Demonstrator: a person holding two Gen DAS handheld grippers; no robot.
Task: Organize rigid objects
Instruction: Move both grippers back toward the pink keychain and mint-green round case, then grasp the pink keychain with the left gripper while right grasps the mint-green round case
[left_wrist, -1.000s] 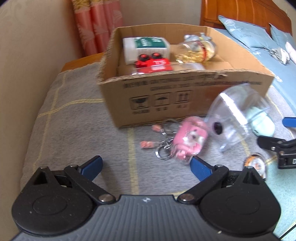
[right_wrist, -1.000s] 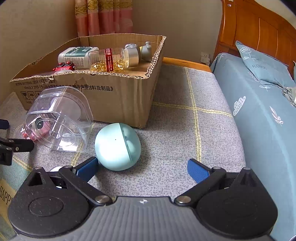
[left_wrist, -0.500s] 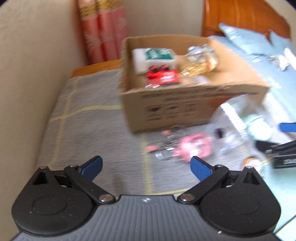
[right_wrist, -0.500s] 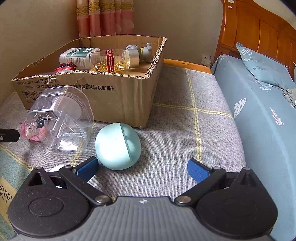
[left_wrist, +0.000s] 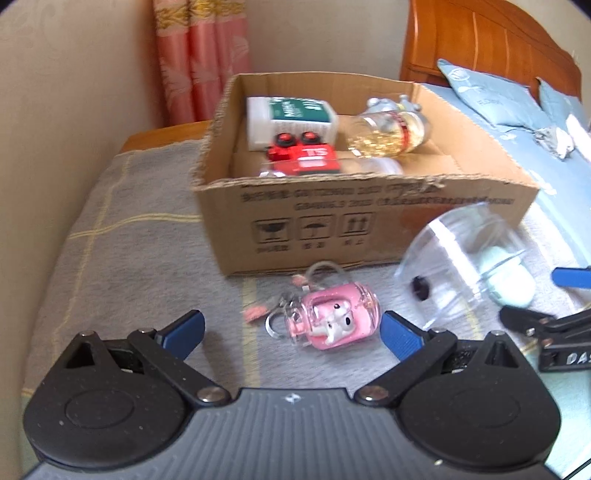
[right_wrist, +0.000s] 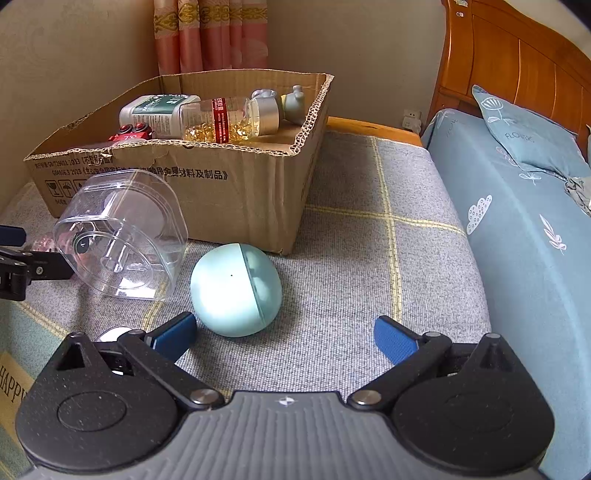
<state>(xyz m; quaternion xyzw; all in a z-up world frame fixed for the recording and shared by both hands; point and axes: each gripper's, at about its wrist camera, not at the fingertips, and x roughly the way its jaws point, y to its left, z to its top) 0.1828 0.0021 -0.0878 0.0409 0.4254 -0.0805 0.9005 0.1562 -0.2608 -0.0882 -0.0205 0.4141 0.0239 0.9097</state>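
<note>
I am holding my left gripper (left_wrist: 291, 330) spread wide, its blue fingers (left_wrist: 184, 328) gripping nothing. It is hovering low over the grey checked blanket (left_wrist: 122, 266), pointing toward the cardboard box (left_wrist: 332, 221). The pink keychain charm (left_wrist: 332, 321) is lying on the blanket between those fingers, nearer the right-hand one; whether the pad is touching it, I cannot tell.

I am keeping my right gripper (right_wrist: 284, 334) equally wide and empty, also low and angled forward at the box. The pale green ball (right_wrist: 236, 290) is sitting on the blanket just ahead of its left finger, very close to the pad, though contact is unclear. A small round white object (right_wrist: 112, 334) is peeking out beside that same finger.

The clear plastic jar (right_wrist: 122, 236) is lying on its side in front of the box's near wall, between the charm and the ball. Inside the box a white bottle with a green label (left_wrist: 291, 118), a red toy (left_wrist: 303, 155) and a clear bottle of golden capsules (right_wrist: 225, 120) are lying together, with a grey figure (right_wrist: 291, 101) toward the far right corner. The box is standing near the blanket's far edge, a blue-covered bed (right_wrist: 517, 221) running along the right.
</note>
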